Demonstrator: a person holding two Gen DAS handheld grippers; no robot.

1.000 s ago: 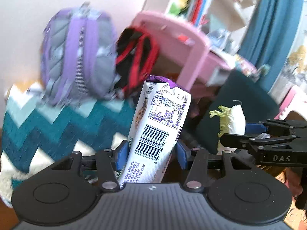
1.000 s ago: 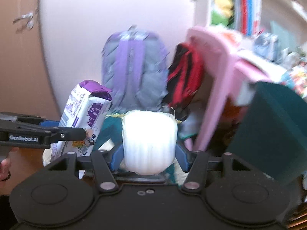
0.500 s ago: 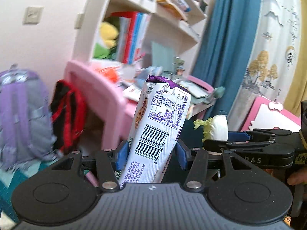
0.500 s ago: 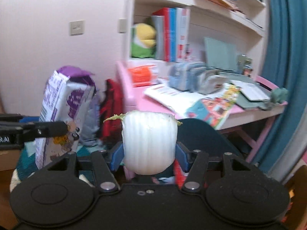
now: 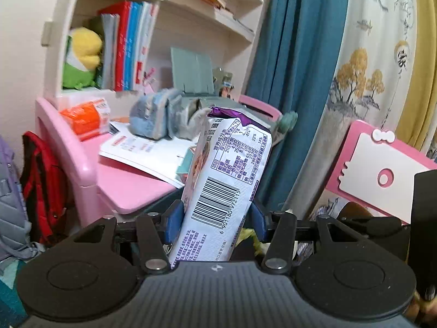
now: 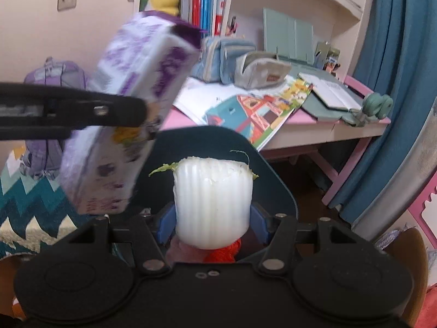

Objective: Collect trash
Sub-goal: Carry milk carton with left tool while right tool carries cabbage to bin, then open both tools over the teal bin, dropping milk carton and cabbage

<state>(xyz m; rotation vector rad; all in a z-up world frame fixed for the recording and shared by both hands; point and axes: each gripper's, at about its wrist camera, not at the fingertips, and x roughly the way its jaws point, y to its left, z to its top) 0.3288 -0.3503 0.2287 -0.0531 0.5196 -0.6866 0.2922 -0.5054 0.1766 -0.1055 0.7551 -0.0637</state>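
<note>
A white and purple snack packet [image 5: 226, 180] with a barcode stands upright between the blue pads of my left gripper [image 5: 215, 218], which is shut on it. My right gripper [image 6: 213, 218] is shut on a white cabbage stump [image 6: 213, 199] with thin green shreds at its top. In the right wrist view the left gripper [image 6: 82, 109] reaches in from the left, carrying the tilted packet [image 6: 128, 87] close beside the stump. Under both lies a dark teal container [image 6: 275, 180], with red and pink stuff showing just below the stump.
A pink desk [image 5: 131, 188] strewn with papers, pouches and books stands ahead under white bookshelves [image 5: 153, 27]. A blue curtain [image 5: 295, 82] hangs to the right, beside a pink board [image 5: 382, 169]. A purple backpack [image 6: 52, 82], a red bag [image 5: 41, 186] and a zigzag rug [image 6: 27, 207] lie left.
Both views have swung from the backpacks and rug to the desk, shelves and curtain. Each gripper has kept its hold. The packet has come closer to the cabbage stump, over the teal container.
</note>
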